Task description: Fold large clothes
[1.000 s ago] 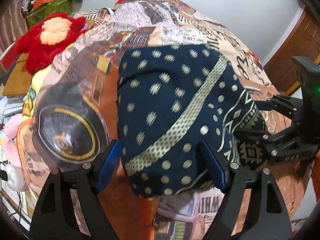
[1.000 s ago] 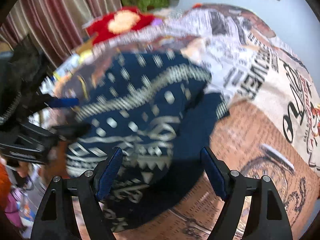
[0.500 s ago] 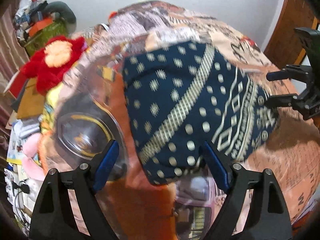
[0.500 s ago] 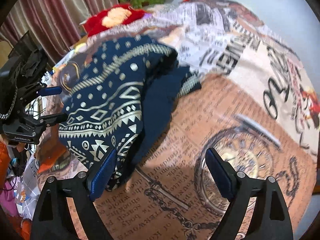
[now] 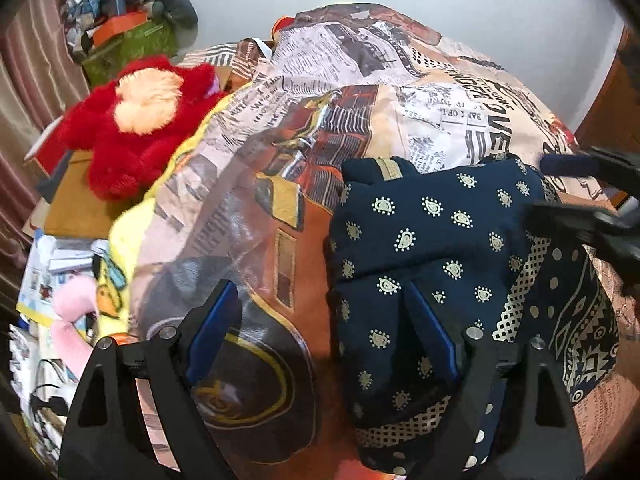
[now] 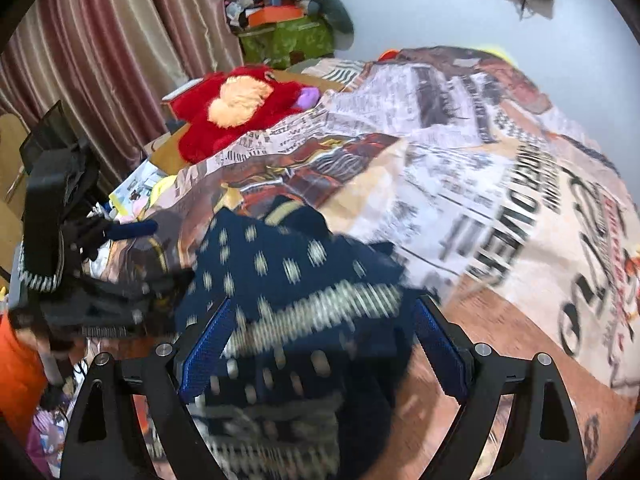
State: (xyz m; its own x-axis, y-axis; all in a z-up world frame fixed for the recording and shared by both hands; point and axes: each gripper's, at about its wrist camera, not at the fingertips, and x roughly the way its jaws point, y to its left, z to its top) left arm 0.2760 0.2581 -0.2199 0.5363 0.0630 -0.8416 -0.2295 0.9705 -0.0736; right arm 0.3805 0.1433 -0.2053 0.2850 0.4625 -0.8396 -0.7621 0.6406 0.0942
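Note:
A navy garment [image 5: 432, 248] with gold dots and patterned bands lies bunched and folded on the printed bedsheet [image 5: 400, 100]. My left gripper [image 5: 320, 332] hangs open above its left edge: the right pad is over the cloth, the left pad over bare sheet. In the right wrist view the garment [image 6: 300, 276] is blurred and lies under my open right gripper [image 6: 324, 344], whose pads stand wide and do not press on it. Each gripper shows in the other's view: the right gripper [image 5: 560, 190] at the garment's far right, the left gripper [image 6: 144, 256] at its left.
A red plush toy [image 5: 136, 120] lies at the bed's left edge, with a pink toy [image 5: 76, 308] and papers below it. A green box [image 6: 292, 40] piled with clutter stands by the curtain [image 6: 100, 60]. An orange sleeve [image 6: 16, 380] shows at lower left.
Both grippers drew back from the garment, then came close again. In the left view the garment has shifted to the right of the fingers. The right gripper's fingers stand slightly wider than before.

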